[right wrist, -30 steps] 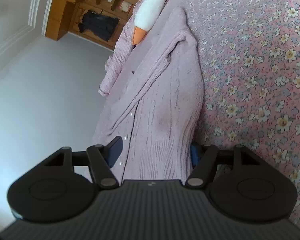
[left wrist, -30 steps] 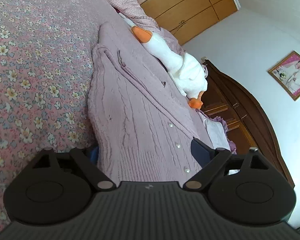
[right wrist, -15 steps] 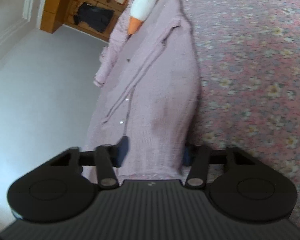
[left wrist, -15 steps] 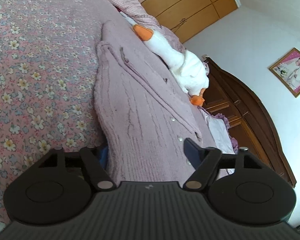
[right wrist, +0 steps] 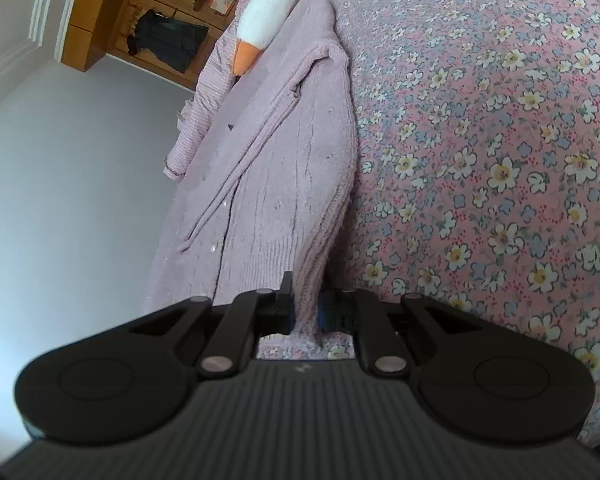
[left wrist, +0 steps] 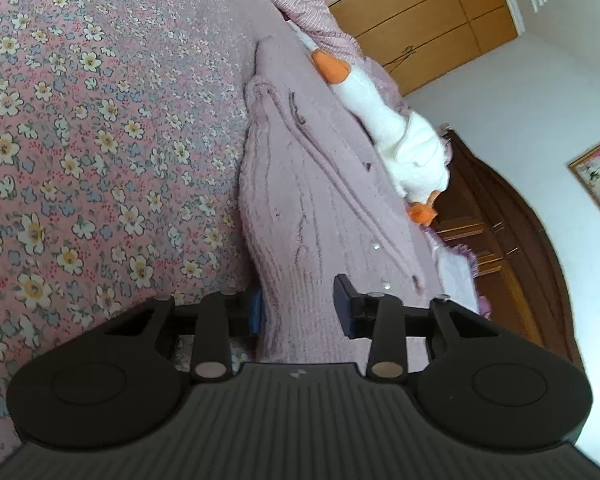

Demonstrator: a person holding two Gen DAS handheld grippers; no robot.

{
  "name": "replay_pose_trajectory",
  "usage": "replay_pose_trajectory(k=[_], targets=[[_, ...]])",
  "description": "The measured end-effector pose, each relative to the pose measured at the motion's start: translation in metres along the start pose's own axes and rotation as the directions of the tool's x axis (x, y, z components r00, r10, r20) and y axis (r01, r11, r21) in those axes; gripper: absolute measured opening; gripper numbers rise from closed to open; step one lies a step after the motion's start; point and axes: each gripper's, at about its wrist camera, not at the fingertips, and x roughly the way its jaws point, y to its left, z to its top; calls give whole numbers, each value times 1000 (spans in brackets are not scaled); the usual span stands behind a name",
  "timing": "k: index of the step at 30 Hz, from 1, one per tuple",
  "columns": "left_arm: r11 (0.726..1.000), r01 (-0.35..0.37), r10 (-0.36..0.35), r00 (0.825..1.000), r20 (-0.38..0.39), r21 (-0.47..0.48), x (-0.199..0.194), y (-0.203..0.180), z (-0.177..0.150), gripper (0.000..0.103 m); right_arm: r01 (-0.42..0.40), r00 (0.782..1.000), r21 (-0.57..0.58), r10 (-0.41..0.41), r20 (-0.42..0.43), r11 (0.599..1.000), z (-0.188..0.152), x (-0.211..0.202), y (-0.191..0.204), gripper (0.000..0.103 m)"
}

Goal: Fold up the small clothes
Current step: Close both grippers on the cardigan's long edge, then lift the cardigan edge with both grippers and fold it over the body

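1. Lilac knit cardigan (left wrist: 300,208) lies on the floral bedspread (left wrist: 80,140); long axis runs straight away from both grippers, hem nearest them, collar far.
2. Right gripper (right wrist: 305,312): jaws pressed together, pinching a bunched hem edge on the bedspread side.
3. Left gripper (left wrist: 300,308): jaws spread, hem fabric between them, not visibly clamped.
4. Judgement: the right has its grip; the left looks 1 squeeze short before the hem can go toward the collar.
5. Plush goose (left wrist: 396,140) lies just beside the cardigan's far side; could crowd the fold's landing spot.
6. Wooden wardrobe (left wrist: 412,8) well apart, no obstruction.
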Motion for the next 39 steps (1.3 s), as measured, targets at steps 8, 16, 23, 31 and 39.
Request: replay_pose_trajectory(k=[8,16,23,31,39], targets=[[997,-71,72,997,-25,44,6,-8,0,11,5,1000,0,-5,0,1000,-1,0,1,11],[996,-70,71,997,-16,51,8,-11,0,11,16,1000,-46,-15,10,999,-2,1,7,11],[997,-55,55,998,-13,46,6,-10,-1,11,16,1000,-47,-15,11,999,-2,1,7,11],[1000,2,-2,1000,-5,30,3,-12,0,11,-7,999,-51,9,36,999,1,-3,9,12],[994,106,-105,994,32,-36,2,-17,12,10,-122,985,-51,127,115,991,16,-12,18,12]])
